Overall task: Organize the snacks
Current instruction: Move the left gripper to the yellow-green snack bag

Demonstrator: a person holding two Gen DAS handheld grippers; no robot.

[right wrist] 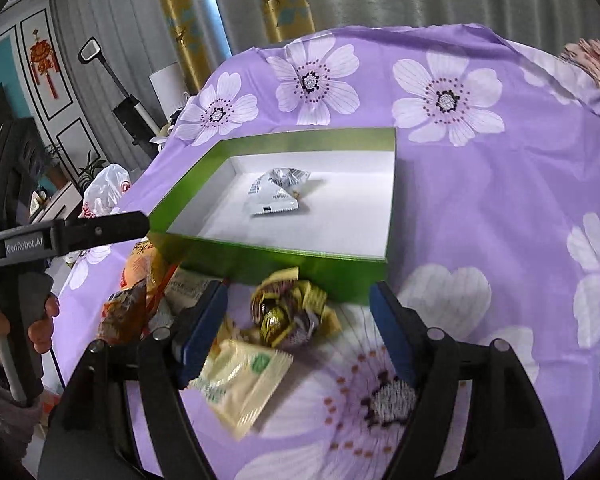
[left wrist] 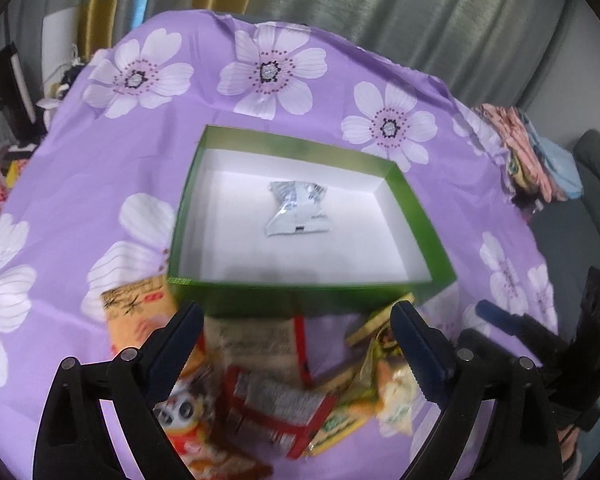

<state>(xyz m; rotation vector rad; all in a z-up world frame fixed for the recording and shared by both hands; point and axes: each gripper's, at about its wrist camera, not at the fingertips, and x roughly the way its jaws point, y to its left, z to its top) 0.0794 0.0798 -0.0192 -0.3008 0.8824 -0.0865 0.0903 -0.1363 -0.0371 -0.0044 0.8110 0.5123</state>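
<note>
A green box (left wrist: pixel 420 216) (right wrist: pixel 276 260) with a white inside sits mid-table; one silver snack packet (left wrist: pixel 298 210) (right wrist: pixel 278 192) lies in it. In front of the box lies a heap of snacks: a red-edged packet (left wrist: pixel 276 404), an orange packet (left wrist: pixel 140 312), a yellow-green packet (left wrist: pixel 364 404), a crumpled yellow-brown wrapper (right wrist: pixel 292 308) and a pale cream packet (right wrist: pixel 240 380). My left gripper (left wrist: pixel 296 320) hangs open above the red-edged packets, gripping nothing. My right gripper (right wrist: pixel 296 300) is open over the yellow-brown wrapper, its pads apart from it.
A purple flowered cloth (left wrist: pixel 100 168) (right wrist: pixel 500 184) covers the table. Folded fabrics (left wrist: pixel 536 152) lie at the right edge. A white plastic bag (right wrist: pixel 108 188) and a standing device (right wrist: pixel 132 108) are beyond the left edge. A hand (right wrist: pixel 40 320) holds the left gripper's handle.
</note>
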